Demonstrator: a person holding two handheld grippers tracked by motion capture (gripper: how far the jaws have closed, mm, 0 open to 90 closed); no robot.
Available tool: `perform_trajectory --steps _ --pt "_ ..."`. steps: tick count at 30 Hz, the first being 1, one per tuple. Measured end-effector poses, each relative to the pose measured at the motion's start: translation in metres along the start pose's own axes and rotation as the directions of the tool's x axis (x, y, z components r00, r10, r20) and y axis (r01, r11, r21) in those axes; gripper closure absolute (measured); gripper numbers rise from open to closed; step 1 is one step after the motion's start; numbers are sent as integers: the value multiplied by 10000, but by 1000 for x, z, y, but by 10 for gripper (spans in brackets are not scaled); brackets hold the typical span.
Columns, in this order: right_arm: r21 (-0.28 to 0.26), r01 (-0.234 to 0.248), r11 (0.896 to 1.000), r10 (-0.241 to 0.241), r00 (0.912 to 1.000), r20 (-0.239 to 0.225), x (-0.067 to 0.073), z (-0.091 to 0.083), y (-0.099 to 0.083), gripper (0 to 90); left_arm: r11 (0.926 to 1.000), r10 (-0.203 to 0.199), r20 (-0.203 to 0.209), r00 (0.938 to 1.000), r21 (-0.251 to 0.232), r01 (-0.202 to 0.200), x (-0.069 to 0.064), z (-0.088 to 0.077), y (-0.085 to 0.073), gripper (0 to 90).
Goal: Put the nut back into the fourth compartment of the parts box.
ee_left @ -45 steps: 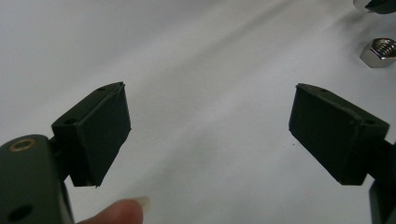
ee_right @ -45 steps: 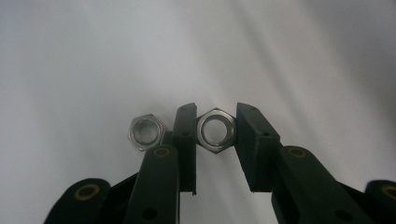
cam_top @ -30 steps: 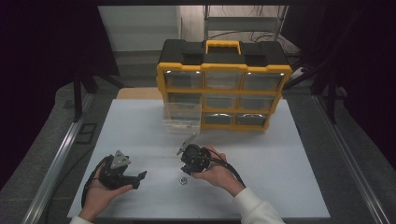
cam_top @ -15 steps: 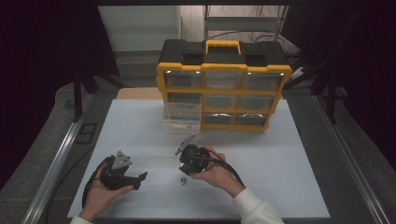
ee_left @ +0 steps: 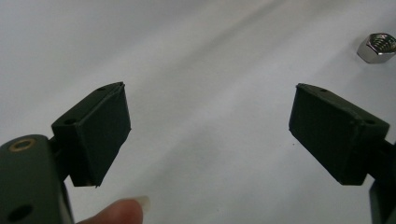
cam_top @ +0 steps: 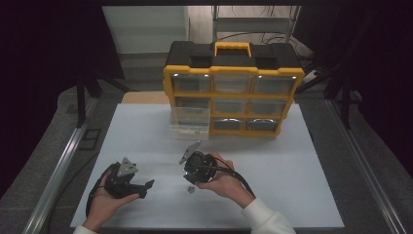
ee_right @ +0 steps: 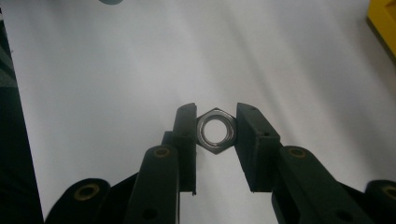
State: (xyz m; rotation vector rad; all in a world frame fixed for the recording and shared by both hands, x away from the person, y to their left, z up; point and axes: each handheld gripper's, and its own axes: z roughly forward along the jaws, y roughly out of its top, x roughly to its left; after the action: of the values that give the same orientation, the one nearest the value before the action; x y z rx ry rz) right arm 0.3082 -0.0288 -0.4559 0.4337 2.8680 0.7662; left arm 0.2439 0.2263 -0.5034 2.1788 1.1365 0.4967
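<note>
On the left of the white table (cam_top: 292, 161), the left gripper (cam_top: 146, 185) rests low in the person's hand, its jaws spread wide apart with nothing between them; in the left gripper view a shiny nut (ee_left: 377, 46) lies on the table off to the upper right. Further right, the right gripper (ee_right: 215, 135) points down at the table, its jaws closed against the flat sides of the nut (ee_right: 215, 130) (it lies flat, hole upward); behind stands a yellow and black drawer box (cam_top: 233, 87), one clear drawer (cam_top: 190, 122) pulled out.
</note>
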Motion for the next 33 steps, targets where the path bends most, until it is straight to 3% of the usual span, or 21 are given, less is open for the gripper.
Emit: perform_trajectory --steps 33 --pt "251 -53 9997 55 10000 -62 -2 4 -2 700 9979 267 80 9996 582 -271 -2 7 -2 131"
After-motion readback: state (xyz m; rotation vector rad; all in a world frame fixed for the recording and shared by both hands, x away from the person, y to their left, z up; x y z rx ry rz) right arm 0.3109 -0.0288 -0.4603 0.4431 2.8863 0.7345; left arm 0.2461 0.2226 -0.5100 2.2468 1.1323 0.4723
